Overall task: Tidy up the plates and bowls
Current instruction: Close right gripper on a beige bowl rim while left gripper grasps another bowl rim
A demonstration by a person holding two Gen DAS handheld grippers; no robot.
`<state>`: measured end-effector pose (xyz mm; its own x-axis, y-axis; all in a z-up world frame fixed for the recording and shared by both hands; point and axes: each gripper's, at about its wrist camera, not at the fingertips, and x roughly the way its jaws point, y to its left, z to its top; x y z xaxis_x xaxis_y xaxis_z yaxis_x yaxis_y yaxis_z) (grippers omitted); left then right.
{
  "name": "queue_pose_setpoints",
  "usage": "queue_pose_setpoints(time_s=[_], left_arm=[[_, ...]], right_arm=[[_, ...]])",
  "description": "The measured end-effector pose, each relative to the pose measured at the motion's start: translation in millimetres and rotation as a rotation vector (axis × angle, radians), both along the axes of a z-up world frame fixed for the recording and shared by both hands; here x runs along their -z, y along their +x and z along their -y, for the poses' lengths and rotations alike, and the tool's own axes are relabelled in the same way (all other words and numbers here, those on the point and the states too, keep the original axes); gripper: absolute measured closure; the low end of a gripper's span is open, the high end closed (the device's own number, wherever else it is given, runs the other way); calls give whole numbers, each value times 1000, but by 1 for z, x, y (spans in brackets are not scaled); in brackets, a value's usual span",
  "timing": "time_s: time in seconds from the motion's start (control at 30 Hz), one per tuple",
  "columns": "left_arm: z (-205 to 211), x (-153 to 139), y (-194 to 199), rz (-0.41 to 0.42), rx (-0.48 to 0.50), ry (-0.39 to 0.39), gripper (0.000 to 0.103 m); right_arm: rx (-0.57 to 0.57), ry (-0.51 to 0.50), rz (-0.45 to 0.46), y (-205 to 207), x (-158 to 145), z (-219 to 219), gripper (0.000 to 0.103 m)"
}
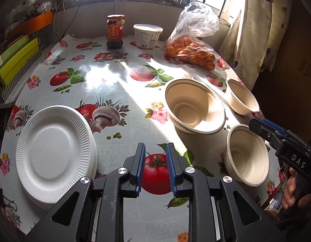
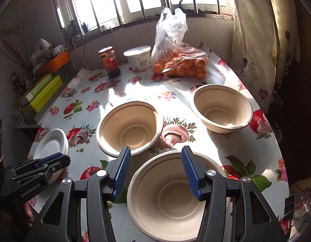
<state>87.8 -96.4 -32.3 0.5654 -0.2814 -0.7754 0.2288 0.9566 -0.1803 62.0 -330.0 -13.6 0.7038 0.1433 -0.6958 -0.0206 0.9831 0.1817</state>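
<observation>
Left wrist view looks down on a bench under a glossy cloth printed with tomatoes and mushrooms. Taking the big tilted bowl as the landmark, a wide bare stretch of cloth lies to its left, reaching as far as the stack of white ribbed plates near the left edge of the bench. The left hand-held gripper hangs over that bare stretch with its jaws narrow and nothing between them. Right of the big bowl, a far bowl sits close to the curved right edge of the bench, and a near bowl stands just in front, also near that edge. Behind the big bowl, along the back edge under the window, stand a jar, a white tub and a bag of oranges. In the right wrist view, the right hand-held gripper holds its jaws at a middling gap above the near bowl, touching nothing. All three bowls are beige, round, empty and open side up; the big one leans to one side.
</observation>
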Motion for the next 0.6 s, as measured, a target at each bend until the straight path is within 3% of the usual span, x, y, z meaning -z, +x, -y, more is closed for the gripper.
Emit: queue_pose_setpoints(time_s=[0.33,0.6], left_arm=[[19,6,23,-33,21,-18,81],[30,6,43,-38,27,-18,81]], right_arm=[[31,2,-15,12,5,25,51],[-41,-27,-6,30,4,16,51]])
